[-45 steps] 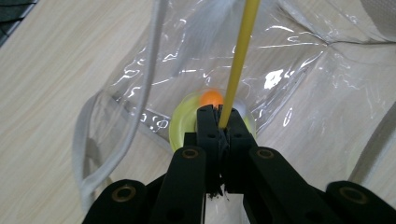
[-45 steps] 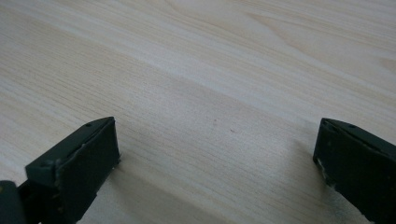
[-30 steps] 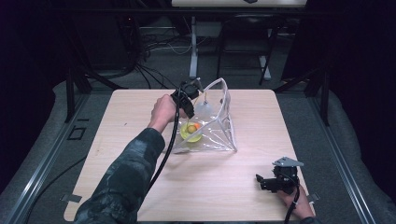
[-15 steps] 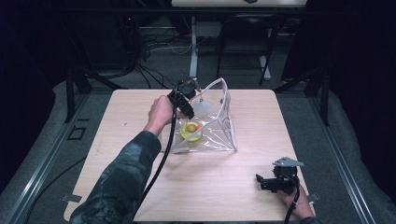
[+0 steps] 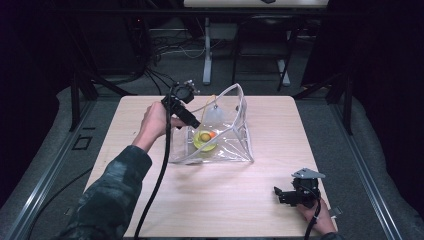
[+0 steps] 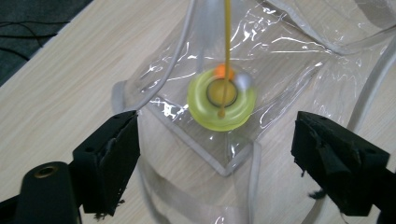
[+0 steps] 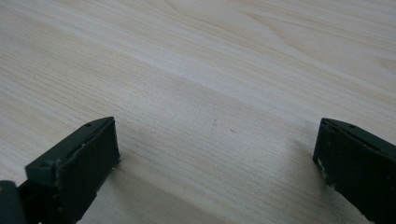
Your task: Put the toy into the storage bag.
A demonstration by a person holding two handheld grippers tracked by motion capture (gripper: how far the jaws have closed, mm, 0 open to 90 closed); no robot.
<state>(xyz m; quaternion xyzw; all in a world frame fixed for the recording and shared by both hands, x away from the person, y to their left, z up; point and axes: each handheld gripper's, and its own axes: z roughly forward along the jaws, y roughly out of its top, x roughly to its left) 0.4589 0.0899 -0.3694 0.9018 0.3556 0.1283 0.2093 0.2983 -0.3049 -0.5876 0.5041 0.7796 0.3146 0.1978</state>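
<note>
A clear plastic bag point(image 5: 227, 135) stands open on the wooden table point(image 5: 150, 200) near its middle. Inside lies a yellow-green ring point(image 5: 205, 140) with a small orange ball point(image 5: 212, 134) beside it. My left gripper point(image 5: 192, 122) hovers at the bag's left rim, open, with nothing between its jaws. In the left gripper view the ring point(image 6: 222, 100) and the orange ball point(image 6: 223, 72) lie under the clear bag point(image 6: 289, 56), and a thin yellow cord point(image 6: 227, 46) runs down over them. My right gripper point(image 5: 281, 195) rests low at the table's front right, open over bare wood point(image 7: 210, 93).
Dark floor, cables and stand legs point(image 5: 206, 60) lie beyond the table's far edge. A metal rail point(image 5: 55, 170) runs along the table's left side. The left gripper's black cable point(image 5: 157, 185) trails over the table's front left.
My left gripper has drawn back a little to the left and up, away from the bag's inside. The bag has shifted slightly. The right gripper has stayed still.
</note>
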